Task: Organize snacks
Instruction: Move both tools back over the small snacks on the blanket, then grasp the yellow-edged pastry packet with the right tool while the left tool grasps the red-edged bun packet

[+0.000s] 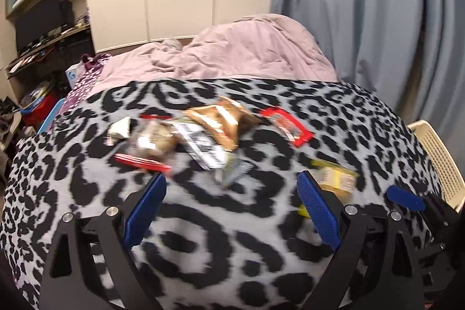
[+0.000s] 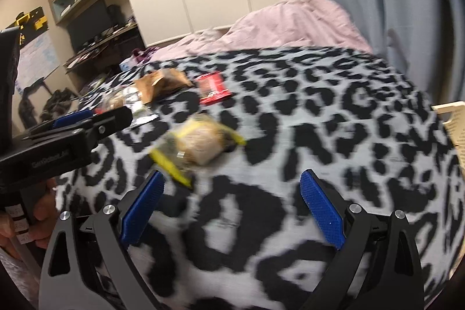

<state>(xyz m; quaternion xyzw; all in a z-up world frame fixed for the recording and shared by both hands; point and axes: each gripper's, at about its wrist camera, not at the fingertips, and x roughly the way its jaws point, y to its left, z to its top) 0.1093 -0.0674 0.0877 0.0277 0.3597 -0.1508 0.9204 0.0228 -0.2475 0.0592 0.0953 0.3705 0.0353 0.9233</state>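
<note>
Several snack packets lie scattered on a leopard-print blanket (image 1: 221,228). In the left wrist view a gold pouch (image 1: 223,121), a red packet (image 1: 287,125), a black-and-white packet (image 1: 203,147), a clear pack with red ends (image 1: 145,147) and a yellow-edged pack (image 1: 337,177) lie ahead of my left gripper (image 1: 231,182), which is open and holds nothing. In the right wrist view the yellow-edged pack (image 2: 197,145) lies just beyond my open, empty right gripper (image 2: 232,179). The gold pouch (image 2: 162,84) and red packet (image 2: 213,87) lie farther back.
A cream slatted basket (image 1: 436,159) stands at the blanket's right edge, also the basket (image 2: 453,121) in the right wrist view. A pink duvet (image 1: 232,48), white wardrobe, blue curtain and cluttered desk shelves surround the bed. The left gripper body (image 2: 58,141) and a hand show at left.
</note>
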